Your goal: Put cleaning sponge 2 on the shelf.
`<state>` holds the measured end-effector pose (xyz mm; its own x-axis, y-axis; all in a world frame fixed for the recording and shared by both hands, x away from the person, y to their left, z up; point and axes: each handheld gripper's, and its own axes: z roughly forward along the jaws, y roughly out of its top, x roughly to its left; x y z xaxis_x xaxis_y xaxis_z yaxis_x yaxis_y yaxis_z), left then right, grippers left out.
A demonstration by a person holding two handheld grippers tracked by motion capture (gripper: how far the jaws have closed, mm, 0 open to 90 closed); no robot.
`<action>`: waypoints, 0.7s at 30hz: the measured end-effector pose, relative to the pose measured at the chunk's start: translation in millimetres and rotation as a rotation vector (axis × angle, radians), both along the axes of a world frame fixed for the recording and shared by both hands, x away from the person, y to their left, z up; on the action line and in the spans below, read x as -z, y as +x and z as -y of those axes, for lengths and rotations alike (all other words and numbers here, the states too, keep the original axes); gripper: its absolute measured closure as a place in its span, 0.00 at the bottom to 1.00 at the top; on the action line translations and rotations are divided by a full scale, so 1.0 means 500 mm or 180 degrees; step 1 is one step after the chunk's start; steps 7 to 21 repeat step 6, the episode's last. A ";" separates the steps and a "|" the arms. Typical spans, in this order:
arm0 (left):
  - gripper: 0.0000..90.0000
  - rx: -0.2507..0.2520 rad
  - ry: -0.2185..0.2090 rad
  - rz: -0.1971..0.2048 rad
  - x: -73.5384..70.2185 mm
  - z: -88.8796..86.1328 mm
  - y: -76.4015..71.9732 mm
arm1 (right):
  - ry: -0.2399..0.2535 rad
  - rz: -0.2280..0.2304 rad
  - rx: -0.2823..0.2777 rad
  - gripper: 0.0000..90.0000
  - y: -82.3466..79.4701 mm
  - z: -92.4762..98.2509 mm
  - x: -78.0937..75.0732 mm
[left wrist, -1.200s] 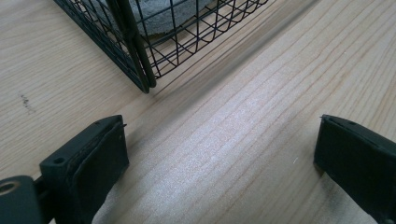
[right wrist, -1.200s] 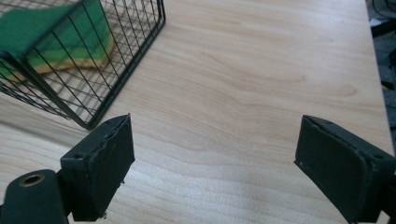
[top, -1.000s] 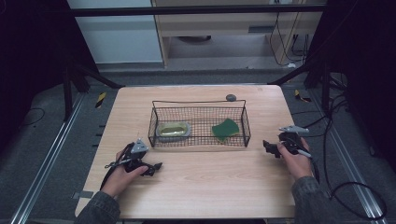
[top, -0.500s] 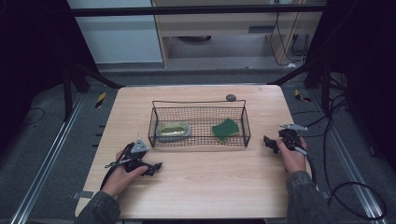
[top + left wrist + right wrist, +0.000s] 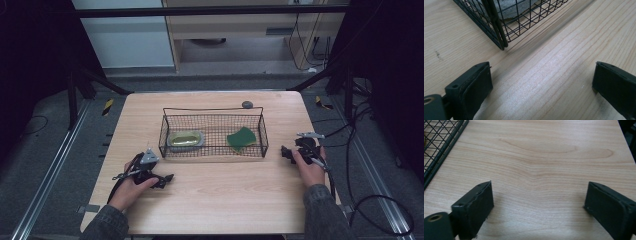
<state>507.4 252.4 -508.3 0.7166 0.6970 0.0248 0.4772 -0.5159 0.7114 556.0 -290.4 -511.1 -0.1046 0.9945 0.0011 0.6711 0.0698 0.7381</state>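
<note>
Both grippers rested on the table (image 5: 210, 200) with jaws spread: the left gripper (image 5: 167, 178) by the wire basket's (image 5: 214, 150) front-left corner, the right gripper (image 5: 285, 152) beside its right end. Inside lay a green sponge (image 5: 241, 138) and, seemingly, a metal dish (image 5: 186, 139).

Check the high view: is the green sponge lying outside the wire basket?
No, the green sponge lies inside the wire basket, at its right end.

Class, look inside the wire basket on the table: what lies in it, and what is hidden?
Inside the wire basket lie a yellow-green dish and a green sponge, apart from each other. Whatever lies beneath either is covered.
</note>
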 end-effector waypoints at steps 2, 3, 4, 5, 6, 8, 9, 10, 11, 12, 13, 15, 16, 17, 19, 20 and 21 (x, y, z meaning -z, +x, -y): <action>0.01 0.0003 0.0004 0.0005 0.000 0.000 0.000 | 0.0016 -0.0036 0.0135 0.05 -0.002 -0.009 0.000; 0.01 0.0000 0.0001 0.0001 0.000 0.000 0.000 | 0.0046 -0.0044 0.0181 0.03 -0.003 -0.010 0.000; 0.01 0.0000 -0.0001 -0.0001 0.000 0.000 0.000 | 0.0030 -0.0066 0.0213 0.01 -0.003 -0.010 0.001; 0.01 0.0004 0.0005 0.0004 0.000 0.000 0.000 | 0.0037 -0.0082 0.0248 0.00 -0.004 -0.009 0.001; 0.01 0.0003 -0.0002 -0.0003 0.000 0.000 0.000 | 0.0036 -0.0080 0.0260 0.00 -0.004 -0.009 0.001; 0.01 0.0003 -0.0002 -0.0003 0.000 0.000 0.000 | 0.0036 -0.0080 0.0260 0.00 -0.004 -0.009 0.001; 0.01 0.0003 -0.0002 -0.0003 0.000 0.000 0.000 | 0.0036 -0.0080 0.0260 0.00 -0.004 -0.009 0.001; 0.01 0.0003 -0.0002 -0.0003 0.000 0.000 0.000 | 0.0036 -0.0080 0.0260 0.00 -0.004 -0.009 0.001; 0.01 0.0003 -0.0002 -0.0003 0.000 0.000 0.000 | 0.0036 -0.0080 0.0260 0.00 -0.004 -0.009 0.001; 0.01 0.0003 -0.0002 -0.0003 0.000 0.000 0.000 | 0.0036 -0.0080 0.0260 0.00 -0.004 -0.009 0.001; 0.01 0.0003 -0.0002 -0.0003 0.000 0.000 0.000 | 0.0036 -0.0080 0.0260 0.00 -0.004 -0.009 0.001; 0.01 0.0003 -0.0002 -0.0003 0.000 0.000 0.000 | 0.0036 -0.0080 0.0260 0.00 -0.004 -0.009 0.001; 0.01 0.0003 -0.0002 -0.0003 0.000 0.000 0.000 | 0.0036 -0.0080 0.0260 0.00 -0.004 -0.009 0.001; 0.01 0.0003 -0.0002 -0.0003 0.000 0.000 0.000 | 0.0036 -0.0080 0.0260 0.00 -0.004 -0.009 0.001; 0.01 0.0003 -0.0002 -0.0003 0.000 0.000 0.000 | 0.0036 -0.0080 0.0260 0.00 -0.004 -0.009 0.001; 0.01 0.0003 -0.0002 -0.0003 0.000 0.000 0.000 | 0.0036 -0.0080 0.0260 0.00 -0.004 -0.009 0.001; 0.01 0.0003 -0.0002 -0.0003 0.000 0.000 0.000 | 0.0036 -0.0080 0.0260 0.00 -0.004 -0.009 0.001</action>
